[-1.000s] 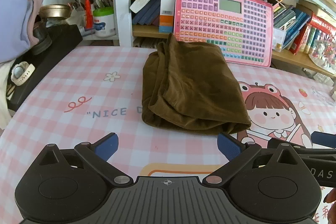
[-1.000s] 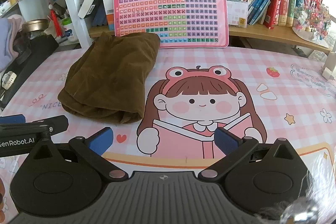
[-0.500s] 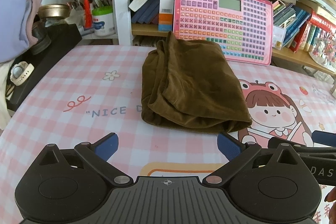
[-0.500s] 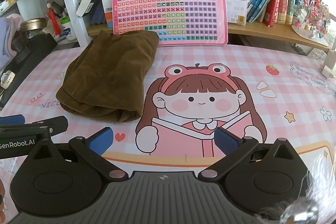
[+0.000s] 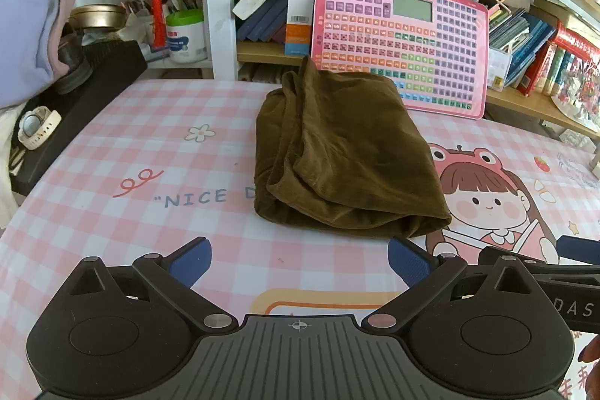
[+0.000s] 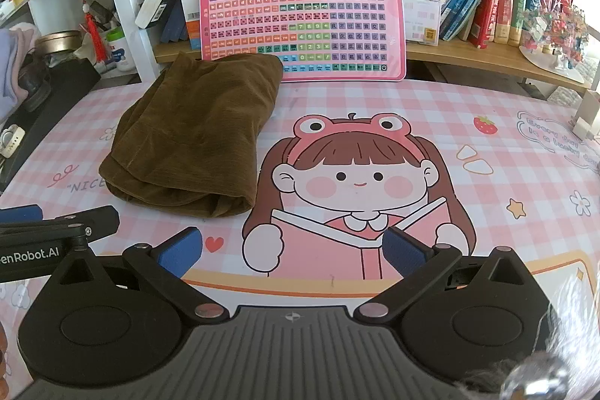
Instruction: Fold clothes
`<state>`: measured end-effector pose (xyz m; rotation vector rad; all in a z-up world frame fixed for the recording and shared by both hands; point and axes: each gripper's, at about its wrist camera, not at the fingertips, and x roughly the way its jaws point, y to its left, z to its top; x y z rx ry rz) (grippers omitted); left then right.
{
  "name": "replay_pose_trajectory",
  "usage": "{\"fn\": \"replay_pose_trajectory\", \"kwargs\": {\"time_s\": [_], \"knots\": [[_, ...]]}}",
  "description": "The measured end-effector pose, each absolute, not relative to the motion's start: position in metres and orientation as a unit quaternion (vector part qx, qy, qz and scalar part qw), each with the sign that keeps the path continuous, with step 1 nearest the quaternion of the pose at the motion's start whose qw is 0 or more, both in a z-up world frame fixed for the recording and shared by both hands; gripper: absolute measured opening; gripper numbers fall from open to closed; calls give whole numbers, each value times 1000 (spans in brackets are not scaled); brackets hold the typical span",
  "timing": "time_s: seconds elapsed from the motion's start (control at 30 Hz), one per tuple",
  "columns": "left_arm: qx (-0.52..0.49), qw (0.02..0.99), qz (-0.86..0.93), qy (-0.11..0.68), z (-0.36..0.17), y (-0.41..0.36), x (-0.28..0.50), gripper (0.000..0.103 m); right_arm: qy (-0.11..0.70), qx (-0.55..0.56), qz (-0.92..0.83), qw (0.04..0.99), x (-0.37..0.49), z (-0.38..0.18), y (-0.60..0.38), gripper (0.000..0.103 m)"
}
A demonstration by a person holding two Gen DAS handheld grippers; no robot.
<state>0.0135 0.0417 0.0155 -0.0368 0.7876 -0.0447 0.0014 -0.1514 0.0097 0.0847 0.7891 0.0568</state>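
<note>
Far left, on a black slanted surface (image 5: 105,70): a white wristwatch (image 5: 37,128), well apart from everything to do with the task.

Next, left gripper (image 5: 300,259): blue-padded fingers (image 5: 189,259) spread wide, nothing between them, poised above the pink-and-white checked tablecloth with a cartoon girl printed on it (image 5: 157,152), just short of the garment.

Centre-left of the table: a brown velvety garment folded into a thick rectangular bundle (image 5: 345,160), also plain from the right wrist view (image 6: 195,137). Lying flat, long axis running away from the grippers, far end touching or nearly touching the foot of a pink plastic learning tablet with rows of coloured keys (image 6: 303,14), propped upright against the bookshelf. Near end a rounded fold; left side showing stacked loose edges and a small raised peak at the back.

Likely handling: light, soft, limp, with no stiffness of its own; pile probably grippy against the pads, not slippery; nothing fragile. Layers apt to slide apart if only the top one gets pinched. Best taken at the near rounded fold or at the two near corners, pinching through every layer, one gripper per corner.

Right: right gripper (image 6: 292,250), fingers equally wide apart and empty, above the printed girl, beside and to the right of the bundle.
</note>
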Motion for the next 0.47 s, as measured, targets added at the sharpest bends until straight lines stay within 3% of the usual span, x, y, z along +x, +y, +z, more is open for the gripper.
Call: {"fn": "replay_pose_trajectory", "kwargs": {"time_s": [0.47], "knots": [[-21, 923, -20, 385, 18, 42, 9, 101, 382, 44, 28, 923, -4, 11, -152, 103]]}}
